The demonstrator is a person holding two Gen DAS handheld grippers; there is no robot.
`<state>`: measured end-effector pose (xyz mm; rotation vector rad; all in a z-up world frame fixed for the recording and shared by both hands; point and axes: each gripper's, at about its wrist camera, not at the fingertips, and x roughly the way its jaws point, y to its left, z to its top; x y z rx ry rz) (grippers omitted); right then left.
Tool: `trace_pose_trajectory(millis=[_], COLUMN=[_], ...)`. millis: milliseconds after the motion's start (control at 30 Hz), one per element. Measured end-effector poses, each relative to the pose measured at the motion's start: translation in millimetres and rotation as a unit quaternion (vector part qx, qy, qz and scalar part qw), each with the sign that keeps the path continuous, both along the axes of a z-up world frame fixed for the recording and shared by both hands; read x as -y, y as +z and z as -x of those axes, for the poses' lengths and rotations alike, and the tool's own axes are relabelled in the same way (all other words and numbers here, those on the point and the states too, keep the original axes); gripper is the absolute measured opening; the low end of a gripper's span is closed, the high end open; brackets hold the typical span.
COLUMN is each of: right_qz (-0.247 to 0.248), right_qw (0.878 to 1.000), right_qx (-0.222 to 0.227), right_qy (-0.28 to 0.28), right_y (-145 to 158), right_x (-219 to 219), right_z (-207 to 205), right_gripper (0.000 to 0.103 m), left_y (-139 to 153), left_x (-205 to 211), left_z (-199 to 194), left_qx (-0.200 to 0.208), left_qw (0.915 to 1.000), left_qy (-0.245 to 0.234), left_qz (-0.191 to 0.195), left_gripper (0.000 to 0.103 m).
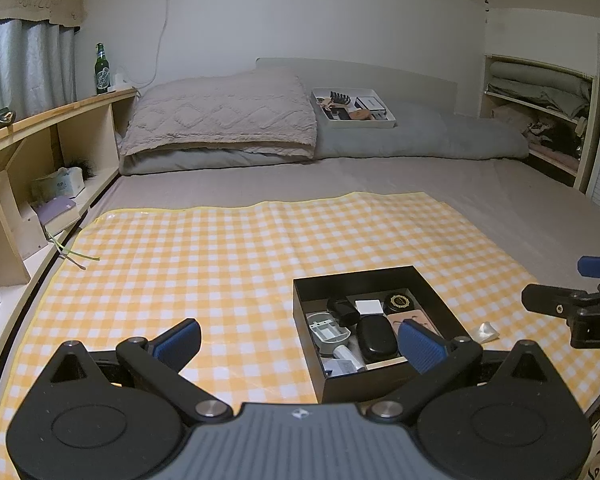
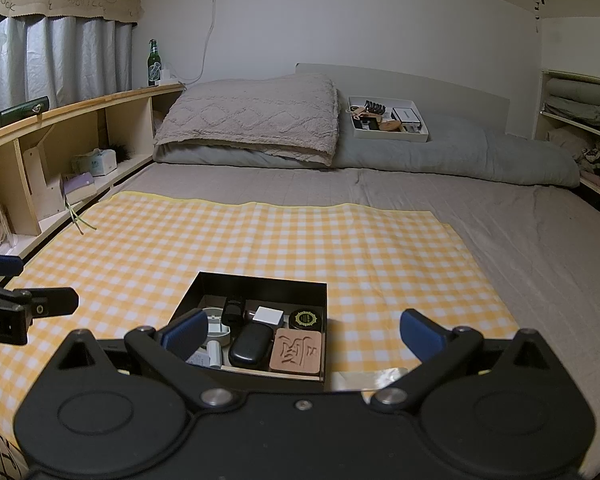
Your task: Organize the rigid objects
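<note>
A black open box (image 1: pixel 432 286) (image 2: pixel 204 284) sits on the yellow checked cloth (image 1: pixel 220 248) (image 2: pixel 300 240) on the bed. Inside it lie a black oval case (image 1: pixel 376 338) (image 2: pixel 251 345), a white square block (image 1: pixel 368 306) (image 2: pixel 267 314), a round black tin (image 1: pixel 400 301) (image 2: pixel 307 318), a brown carved block (image 2: pixel 298 350), a grey holder (image 1: pixel 328 330) and other small items. My left gripper (image 1: pixel 300 342) hangs open just before the box, nothing between its fingers. My right gripper (image 2: pixel 302 336) is open too, low over the box's near edge.
A white tray (image 1: pixel 380 124) (image 2: pixel 388 134) with several small objects rests on the grey pillow at the back. A wooden shelf (image 1: pixel 60 112) (image 2: pixel 80 110) with a green bottle (image 1: pixel 101 70) (image 2: pixel 153 63) runs along the left. A clear wrapper (image 1: pixel 487 332) lies right of the box.
</note>
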<state>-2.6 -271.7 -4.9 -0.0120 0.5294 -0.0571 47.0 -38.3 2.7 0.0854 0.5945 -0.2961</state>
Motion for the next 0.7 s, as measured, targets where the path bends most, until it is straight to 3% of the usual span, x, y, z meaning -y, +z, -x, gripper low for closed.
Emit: trace_pose_trajectory(millis=[700], right_qz=[0.002], right_qw=[1.0], right_qx=[-0.001], right_qy=[0.0], right_y=[-1.2], right_x=[-1.3], right_z=[0.4], right_gripper=[0.103], left_y=[-1.7], left_x=[-1.7], left_z=[-1.2], left_qx=[-0.003], left_qw=[1.0], left_qy=[0.004], left_qz=[-0.004], left_gripper=[0.103])
